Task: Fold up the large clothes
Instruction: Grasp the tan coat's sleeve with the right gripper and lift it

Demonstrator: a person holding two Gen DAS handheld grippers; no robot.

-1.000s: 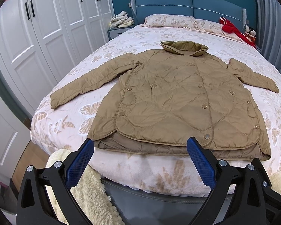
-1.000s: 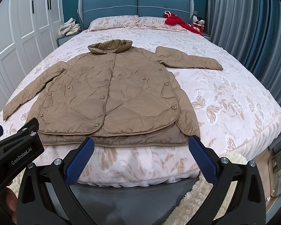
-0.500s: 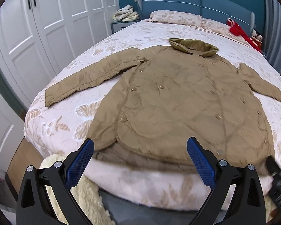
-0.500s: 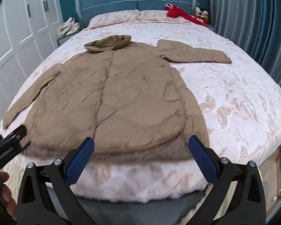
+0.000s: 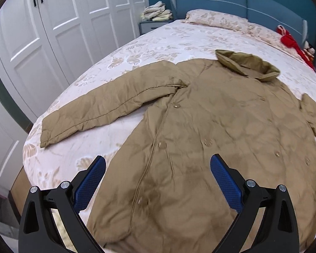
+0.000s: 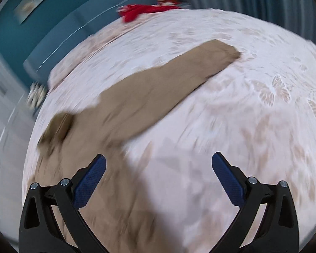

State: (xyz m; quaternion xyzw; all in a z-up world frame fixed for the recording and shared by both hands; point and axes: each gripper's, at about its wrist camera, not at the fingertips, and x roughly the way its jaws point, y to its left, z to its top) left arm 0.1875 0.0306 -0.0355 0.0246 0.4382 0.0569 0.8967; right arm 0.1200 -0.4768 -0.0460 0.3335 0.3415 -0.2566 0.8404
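Observation:
A large tan quilted coat [image 5: 210, 130] lies flat, front up, on the bed, with its sleeves spread and its hood [image 5: 246, 64] toward the headboard. My left gripper [image 5: 158, 177] is open and empty over the coat's lower left front. The coat's left sleeve [image 5: 107, 109] stretches out toward the wardrobe side. My right gripper [image 6: 159, 176] is open and empty above the bedspread beside the coat's right edge. The right sleeve [image 6: 168, 80] stretches away from it in the blurred right wrist view.
The bed [image 5: 174, 38] has a pink floral cover, pillows and a blue headboard [image 5: 231, 2]. A red garment [image 5: 292, 46] lies near the pillows. White wardrobe doors [image 5: 52, 25] stand left of the bed. Grey curtains [image 6: 263, 4] hang to the right.
Both grippers have moved forward from the foot of the bed over the coat. The right one has swung right toward the right sleeve. Both jaws stayed open.

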